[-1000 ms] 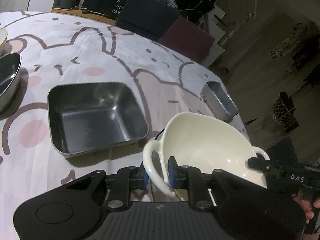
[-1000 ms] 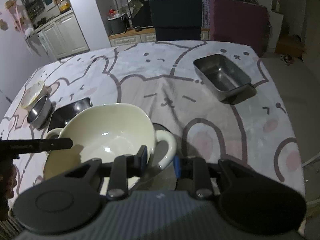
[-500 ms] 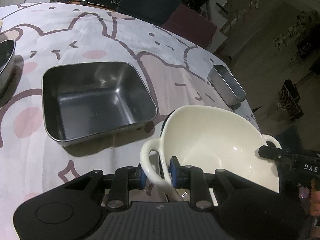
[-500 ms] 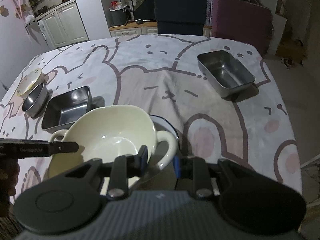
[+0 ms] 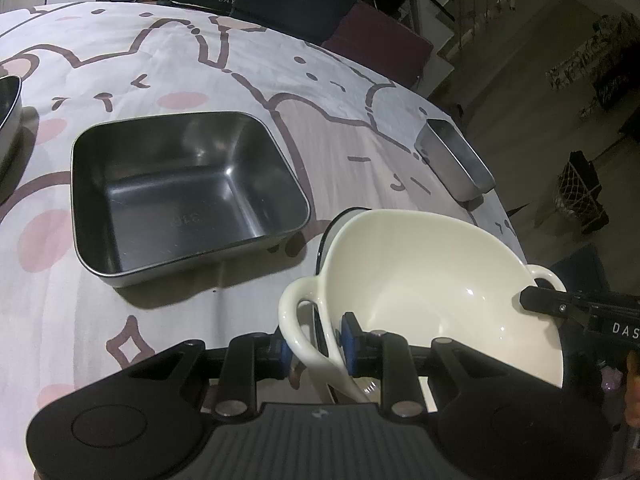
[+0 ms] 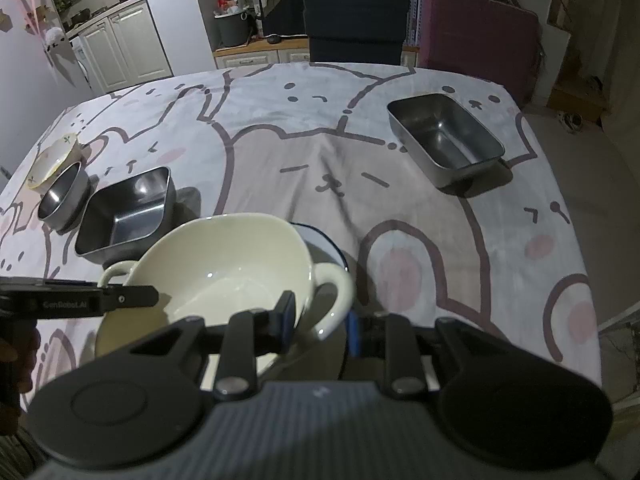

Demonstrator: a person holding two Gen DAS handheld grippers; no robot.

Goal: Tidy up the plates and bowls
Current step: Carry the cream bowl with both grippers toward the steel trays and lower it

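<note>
On the table (image 6: 400, 184), under its cartoon-animal cloth (image 5: 120, 60), we see the dishes spread out, and we take them from largest to smallest. Biggest is our cream two-handled bowl (image 5: 420, 280), held between our two grippers at about 5 o'clock in the left wrist view and 7 o'clock in the right wrist view; it sits tilted over a white plate with a dark rim (image 6: 320, 240), whose edge peeks out behind it. We cannot tell whether bowl and plate touch.

Next comes the square steel pan (image 5: 184, 192), standing flat just beside the bowl, at 10 o'clock from it in both views. The oblong steel pan (image 6: 444, 140) lies well apart, at 2 o'clock from the bowl near the table's far right edge. A round steel bowl (image 6: 60, 196) stands just beside the square pan at 9 o'clock from it, and a small patterned bowl (image 6: 52, 156) leans against it on the far side.

Our left gripper (image 5: 314, 346) straddles the bowl's left loop handle (image 5: 296, 316): one blue pad sits outside the loop, the other inside the bowl wall, and the jaws are closed on that handle and rim. Our right gripper (image 6: 320, 320) takes the opposite handle (image 6: 336, 292) the same way, one finger inside the bowl and one outside the loop, clamped on it. A hand (image 6: 16, 344) shows dimly at 8 o'clock in the right wrist view.
</note>
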